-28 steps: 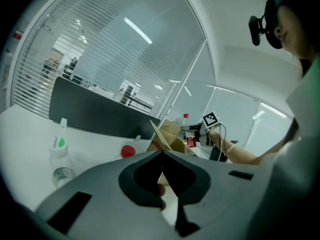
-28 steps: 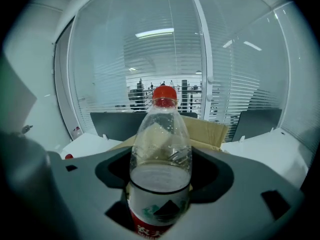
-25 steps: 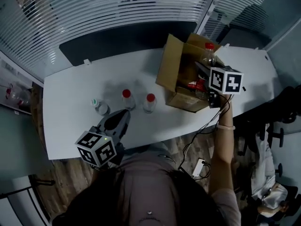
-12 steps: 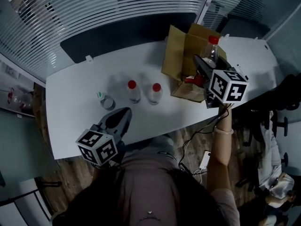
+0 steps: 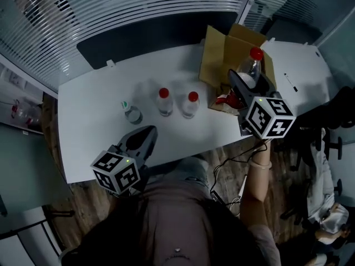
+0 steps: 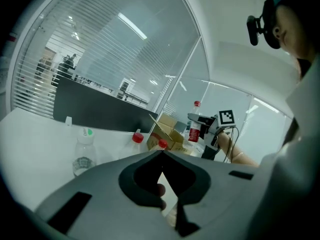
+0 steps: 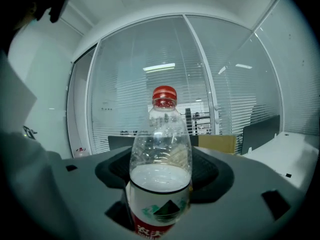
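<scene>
The right gripper point(image 5: 244, 85) is clamped on the lower body of a red-capped bottle point(image 5: 250, 65), held upright in the air over the open cardboard box point(image 5: 219, 54) at the bench's point(image 5: 94, 132) far right corner; this looks like the carrying stage. Any next move calls for keeping the bottle upright and clear of the box flaps. The left gripper point(image 5: 143, 134) hangs near the front edge, jaws together on nothing. Only the head view shows the row of three bottles point(image 5: 164, 101) at mid-bench from above. The right gripper view alone shows the held bottle's water line and label.
</scene>
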`<control>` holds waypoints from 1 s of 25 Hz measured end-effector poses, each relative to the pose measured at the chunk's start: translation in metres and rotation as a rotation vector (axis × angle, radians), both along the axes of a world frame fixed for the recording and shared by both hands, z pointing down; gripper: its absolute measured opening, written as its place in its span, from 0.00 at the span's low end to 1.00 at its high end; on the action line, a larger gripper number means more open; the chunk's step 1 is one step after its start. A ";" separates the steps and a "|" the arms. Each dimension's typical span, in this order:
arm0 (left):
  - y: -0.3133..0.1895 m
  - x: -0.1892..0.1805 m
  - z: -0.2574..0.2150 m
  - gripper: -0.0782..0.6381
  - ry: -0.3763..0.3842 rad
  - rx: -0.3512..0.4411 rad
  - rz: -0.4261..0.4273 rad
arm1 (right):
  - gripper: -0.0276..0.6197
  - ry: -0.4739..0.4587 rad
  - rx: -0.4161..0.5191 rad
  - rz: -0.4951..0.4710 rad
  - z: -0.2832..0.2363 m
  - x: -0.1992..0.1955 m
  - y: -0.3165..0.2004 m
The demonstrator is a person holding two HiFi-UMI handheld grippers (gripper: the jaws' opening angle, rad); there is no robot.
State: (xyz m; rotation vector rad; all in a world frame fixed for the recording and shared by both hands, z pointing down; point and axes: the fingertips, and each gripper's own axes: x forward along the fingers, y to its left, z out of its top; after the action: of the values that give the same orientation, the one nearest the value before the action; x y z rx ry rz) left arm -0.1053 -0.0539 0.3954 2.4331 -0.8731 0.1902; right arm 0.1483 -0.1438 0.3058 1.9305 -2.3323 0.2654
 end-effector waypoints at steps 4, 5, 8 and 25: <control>0.005 -0.006 0.002 0.12 -0.003 -0.005 -0.012 | 0.52 -0.019 0.071 -0.015 -0.003 -0.020 0.012; 0.006 -0.008 0.002 0.12 -0.003 -0.006 -0.016 | 0.52 -0.021 0.081 -0.022 -0.003 -0.026 0.015; 0.008 -0.010 0.003 0.12 -0.004 -0.010 -0.028 | 0.52 -0.014 0.095 -0.052 0.001 -0.041 0.020; 0.017 -0.043 0.007 0.12 -0.016 -0.013 -0.117 | 0.52 -0.013 0.129 -0.294 0.035 -0.159 0.033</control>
State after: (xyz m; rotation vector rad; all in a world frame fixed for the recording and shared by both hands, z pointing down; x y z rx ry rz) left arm -0.1478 -0.0368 0.4022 2.3631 -1.0154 0.1715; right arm -0.0103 -0.1104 0.3409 1.6062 -2.6573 0.1042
